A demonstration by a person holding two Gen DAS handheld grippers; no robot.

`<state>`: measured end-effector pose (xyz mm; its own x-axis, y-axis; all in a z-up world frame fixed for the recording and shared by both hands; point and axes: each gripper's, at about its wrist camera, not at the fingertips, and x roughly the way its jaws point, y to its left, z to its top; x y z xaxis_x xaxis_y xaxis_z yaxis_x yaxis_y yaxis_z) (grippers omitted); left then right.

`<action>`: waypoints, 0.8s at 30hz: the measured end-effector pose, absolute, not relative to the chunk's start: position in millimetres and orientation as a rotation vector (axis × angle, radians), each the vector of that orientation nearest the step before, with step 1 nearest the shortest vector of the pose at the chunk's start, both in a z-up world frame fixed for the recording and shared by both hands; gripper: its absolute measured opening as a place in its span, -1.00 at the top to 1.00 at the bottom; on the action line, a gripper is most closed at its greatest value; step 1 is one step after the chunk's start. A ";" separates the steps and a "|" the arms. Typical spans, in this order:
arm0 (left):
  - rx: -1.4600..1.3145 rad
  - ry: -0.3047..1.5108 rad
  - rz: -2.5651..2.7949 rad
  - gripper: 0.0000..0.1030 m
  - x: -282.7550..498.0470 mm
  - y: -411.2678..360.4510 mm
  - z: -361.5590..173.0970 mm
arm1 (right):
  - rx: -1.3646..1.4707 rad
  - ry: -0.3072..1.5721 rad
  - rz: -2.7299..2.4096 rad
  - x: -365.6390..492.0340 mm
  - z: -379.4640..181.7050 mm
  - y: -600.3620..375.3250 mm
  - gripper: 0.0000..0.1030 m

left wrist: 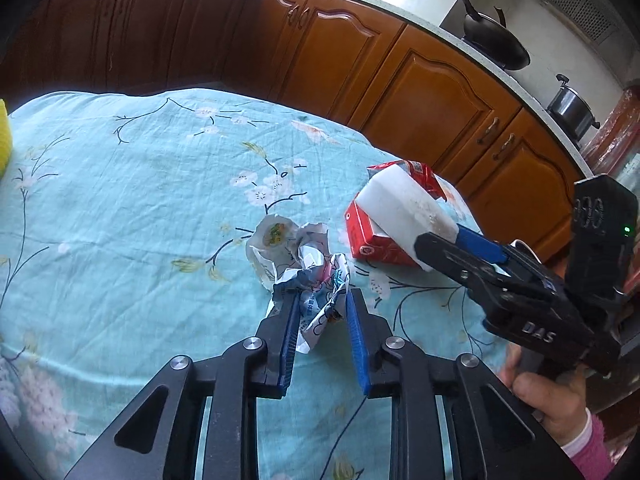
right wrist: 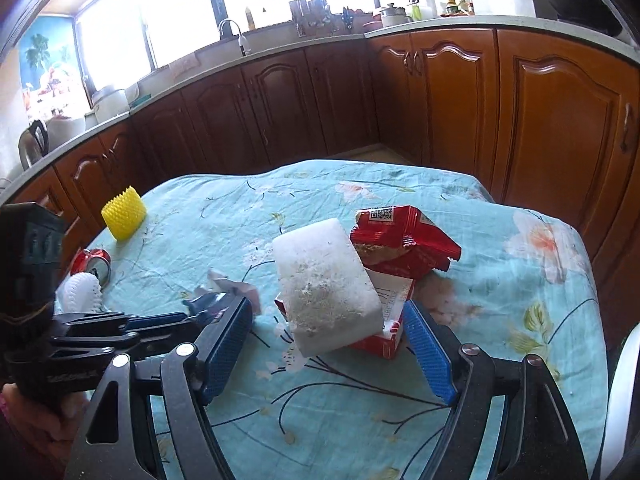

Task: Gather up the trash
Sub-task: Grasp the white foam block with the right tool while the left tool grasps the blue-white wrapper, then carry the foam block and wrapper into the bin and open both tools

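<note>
left gripper pinching wrapper, right gripper straddling foam block

the left gripper (left wrist: 322,300) is closing its blue fingers (left wrist: 290,320) on a crumpled wrapper (left wrist: 316,280) lying on the floral tablecloth (left wrist: 120,200); the paper is sitting between both pads and bulging out past the tips toward 12 o'clock. a second crumpled piece with a round printed label (left wrist: 272,240) is lying just beyond it, at about 11 o'clock, touching the first.

the right gripper (right wrist: 328,312) is holding its jaws wide apart, one on each side of a white foam block (right wrist: 324,280), with neither pad visibly touching it. the block is leaning tilted on an opened red carton (right wrist: 384,340). a torn red snack packet (right wrist: 404,236) is resting behind the block at 1 o'clock.

farther off in the right wrist view, at 10 o'clock, a yellow ribbed cup (right wrist: 123,216), a crushed red can (right wrist: 94,266) and a white ribbed object (right wrist: 82,292) are sitting near the table's far left edge.
</note>
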<state>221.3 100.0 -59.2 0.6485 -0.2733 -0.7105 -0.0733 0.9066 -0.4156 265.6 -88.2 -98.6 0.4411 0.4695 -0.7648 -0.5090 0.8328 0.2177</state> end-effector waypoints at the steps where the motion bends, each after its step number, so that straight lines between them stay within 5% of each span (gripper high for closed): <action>1: -0.432 0.859 -0.118 0.57 218.9 99.4 -57.1 | -0.053 0.946 0.603 266.1 -102.4 -86.9 -0.41; 2: -0.428 0.853 -0.120 0.57 216.8 98.7 -54.7 | -0.052 0.956 0.593 266.7 -106.4 -87.6 0.01; 24: -0.320 0.838 -0.350 0.58 196.3 2.9 -22.1 | 0.183 0.925 0.370 184.1 -70.9 -219.8 0.05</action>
